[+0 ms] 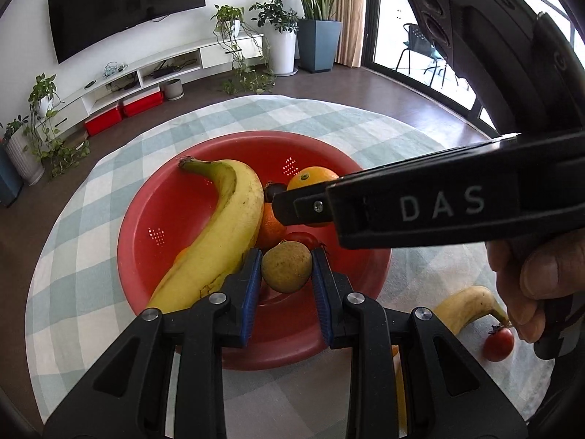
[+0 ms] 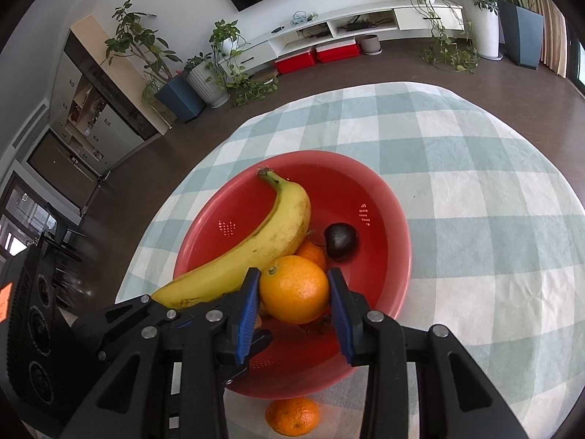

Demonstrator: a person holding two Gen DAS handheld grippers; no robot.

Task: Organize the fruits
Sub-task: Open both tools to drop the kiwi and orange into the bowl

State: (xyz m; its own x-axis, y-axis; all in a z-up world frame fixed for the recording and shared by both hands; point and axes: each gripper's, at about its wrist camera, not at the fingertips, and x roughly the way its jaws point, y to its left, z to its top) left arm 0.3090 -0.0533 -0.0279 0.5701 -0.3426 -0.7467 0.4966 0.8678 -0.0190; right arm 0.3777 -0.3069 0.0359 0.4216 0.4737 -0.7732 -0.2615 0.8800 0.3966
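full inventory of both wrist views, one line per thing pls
bowl: 1, red, on the checked tablecloth
bananas: 2, yellow, one in the bowl, one on the cloth
oranges: 3, one in the right tongs, one in the bowl behind it, one on the cloth before the bowl
brown fruit: 1, in the left tongs
dark round fruit: 1, in the bowl
tomato: 1, red, on the cloth
left tongs: shut on the brown fruit
right tongs: shut on the orange
hand: 1, holding the right tongs

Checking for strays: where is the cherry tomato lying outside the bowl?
In the left wrist view, lower right, the cherry tomato lies on the checked cloth, by the second banana's stem.
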